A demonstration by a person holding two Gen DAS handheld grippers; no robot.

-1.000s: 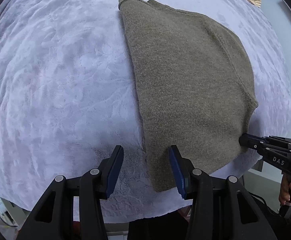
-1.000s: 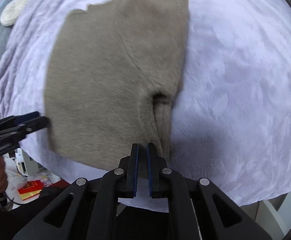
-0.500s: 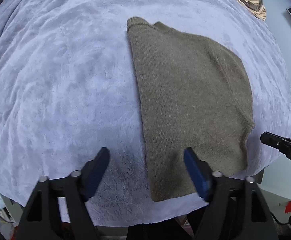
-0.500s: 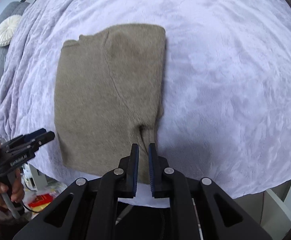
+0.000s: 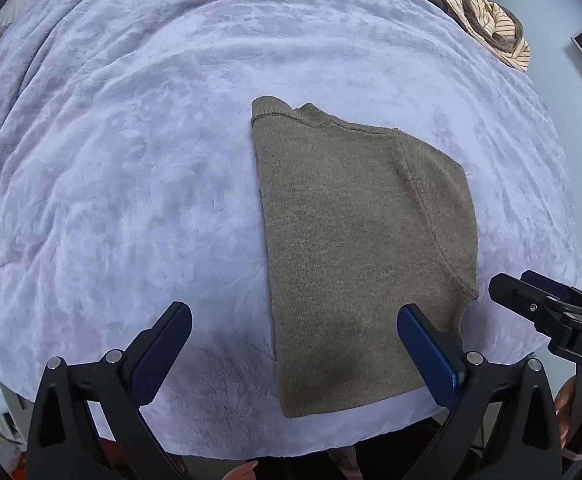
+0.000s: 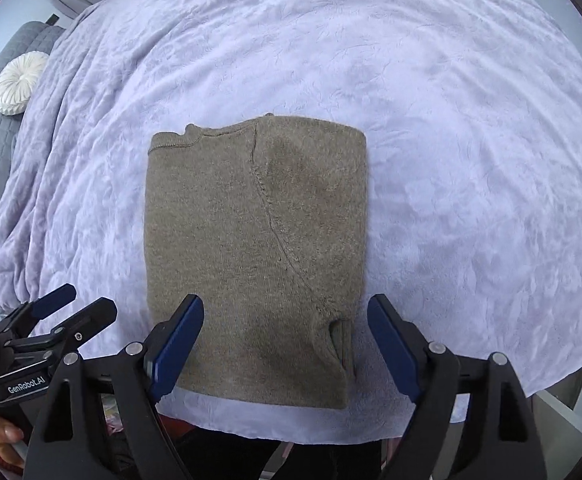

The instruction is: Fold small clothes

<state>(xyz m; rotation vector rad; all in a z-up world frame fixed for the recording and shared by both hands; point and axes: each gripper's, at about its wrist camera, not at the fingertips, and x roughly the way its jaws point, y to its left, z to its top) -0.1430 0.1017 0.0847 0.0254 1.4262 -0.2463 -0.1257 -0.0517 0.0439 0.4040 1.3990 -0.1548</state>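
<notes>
A bed under a lilac plush blanket point(image 5: 139, 184) is filling both views. On it, near the close edge, a folded olive-brown knit sweater point(image 5: 355, 240) is lying flat, its neckline pointing away and a sleeve seam running across its top layer. The left tool point(image 5: 293, 334) is hanging above the sweater's left edge, its jaws having just been opening and now standing wide, nothing between the pads. The right tool point(image 6: 285, 334) is hanging over the sweater's near end, jaws also just opened wide, clear of the cloth. A striped garment point(image 5: 491, 28) is lying bunched at the far edge. A round white cushion point(image 6: 15, 82) is sitting beyond the blanket.
</notes>
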